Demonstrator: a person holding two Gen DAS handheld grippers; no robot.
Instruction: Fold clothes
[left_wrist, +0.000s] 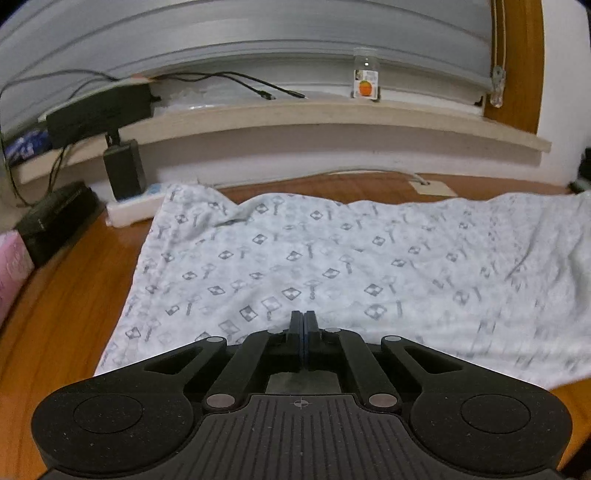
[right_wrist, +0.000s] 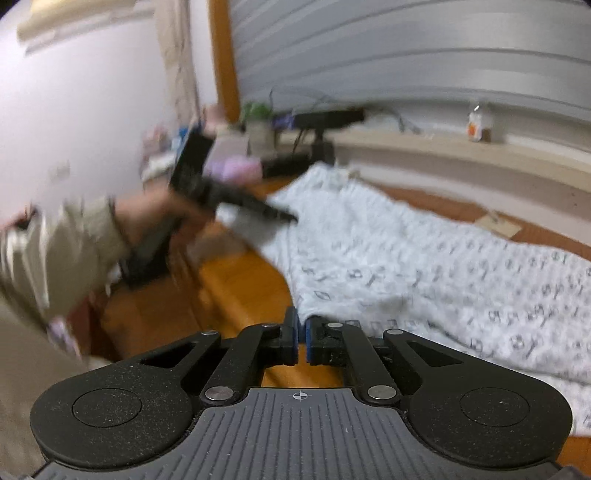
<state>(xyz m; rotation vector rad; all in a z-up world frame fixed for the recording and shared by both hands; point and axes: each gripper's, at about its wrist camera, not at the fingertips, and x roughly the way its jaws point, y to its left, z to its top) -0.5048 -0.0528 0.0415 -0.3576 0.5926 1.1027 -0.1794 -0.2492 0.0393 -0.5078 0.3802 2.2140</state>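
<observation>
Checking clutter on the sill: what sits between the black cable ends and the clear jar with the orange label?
Nothing: in the left wrist view the beige window sill is bare between the black cable ends and the clear orange-labelled jar.

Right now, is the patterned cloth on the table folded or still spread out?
Spread out. The patterned cloth lies mostly flat across the wooden table, wrinkled at its far corner, with no fold visible in either view.

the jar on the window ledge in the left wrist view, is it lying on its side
No, the jar stands upright on the window ledge, its orange label facing the camera.
</observation>
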